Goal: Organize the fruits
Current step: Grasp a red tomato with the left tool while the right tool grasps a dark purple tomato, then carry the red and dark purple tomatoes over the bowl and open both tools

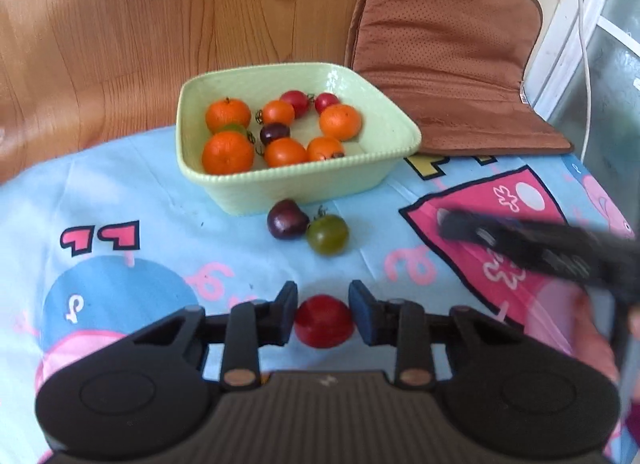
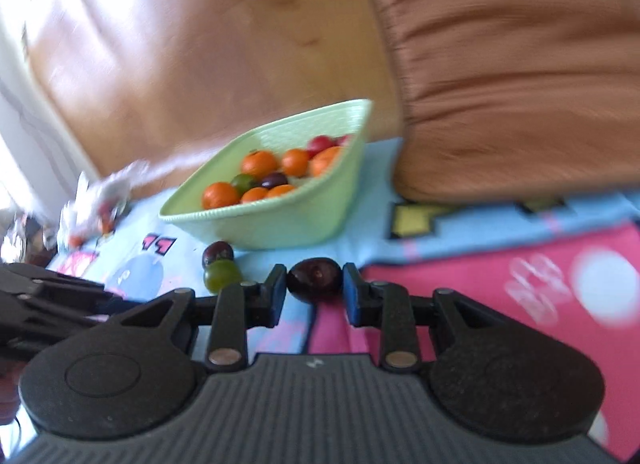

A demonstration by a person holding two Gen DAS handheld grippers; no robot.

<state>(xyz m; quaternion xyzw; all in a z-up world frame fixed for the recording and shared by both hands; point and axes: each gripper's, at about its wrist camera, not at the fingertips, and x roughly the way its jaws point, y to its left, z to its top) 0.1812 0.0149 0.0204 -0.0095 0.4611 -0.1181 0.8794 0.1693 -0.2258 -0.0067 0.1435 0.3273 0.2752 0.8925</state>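
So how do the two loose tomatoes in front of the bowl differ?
The purple tomato is dark and glossy and lies closer to the green bowl; the green tomato is olive-toned, keeps a stem, and lies nearer the left claw. Both are small, round and touching.

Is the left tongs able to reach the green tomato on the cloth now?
Probably not yet: the left tongs already hold a red tomato. The path to the green tomato looks free, with a purple one touching it.
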